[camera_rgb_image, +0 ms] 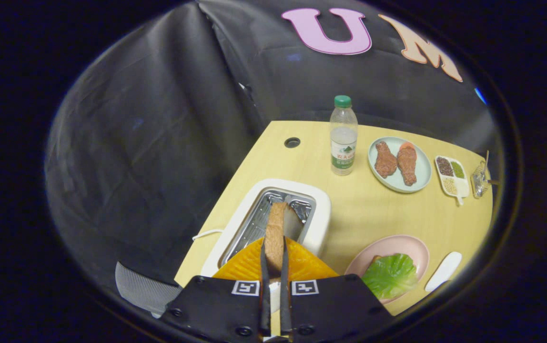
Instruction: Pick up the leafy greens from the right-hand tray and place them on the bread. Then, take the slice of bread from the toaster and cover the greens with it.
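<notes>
Gripper view showed the jaws nearly closed, pinching the brown bread slice above the white metal-slotted toaster at lower centre. Crinkled green leafy greens lay on the pink round plate at lower right of the pale wooden worktop.

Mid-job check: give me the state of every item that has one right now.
gripper: shut on bread slice
bread slice: upright, between the fingers, above the toaster
toaster: slots open
leafy greens: lying on pink plate
water bottle: upright, capped

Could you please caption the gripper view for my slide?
Gripper shut on bread slice above toaster; greens on pink plate.
</notes>
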The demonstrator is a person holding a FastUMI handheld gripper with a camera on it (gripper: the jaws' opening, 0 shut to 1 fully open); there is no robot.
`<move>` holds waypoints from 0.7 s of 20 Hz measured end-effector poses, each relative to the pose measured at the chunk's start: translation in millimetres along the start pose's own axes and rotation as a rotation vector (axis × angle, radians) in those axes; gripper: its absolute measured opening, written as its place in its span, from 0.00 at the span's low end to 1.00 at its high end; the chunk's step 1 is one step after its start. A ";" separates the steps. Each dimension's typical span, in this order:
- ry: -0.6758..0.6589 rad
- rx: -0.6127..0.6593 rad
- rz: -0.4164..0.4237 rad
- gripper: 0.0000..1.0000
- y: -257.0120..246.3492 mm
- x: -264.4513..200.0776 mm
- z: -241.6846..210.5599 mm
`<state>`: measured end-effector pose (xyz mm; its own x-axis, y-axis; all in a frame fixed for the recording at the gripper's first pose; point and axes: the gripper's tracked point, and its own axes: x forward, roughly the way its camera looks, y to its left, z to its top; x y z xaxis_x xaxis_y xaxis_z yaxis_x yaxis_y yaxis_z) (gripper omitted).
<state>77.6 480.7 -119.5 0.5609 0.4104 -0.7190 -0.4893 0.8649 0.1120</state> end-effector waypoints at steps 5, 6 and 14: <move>-0.055 0.063 0.047 0.10 -2.6 -25.2 20.9; -0.071 0.078 0.057 0.10 -3.6 -32.3 27.1; -0.223 0.188 0.111 0.10 -39.8 -100.0 67.1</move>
<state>85.9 424.6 -6.0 0.6539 0.5410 -0.5289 -0.4354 0.8408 0.3218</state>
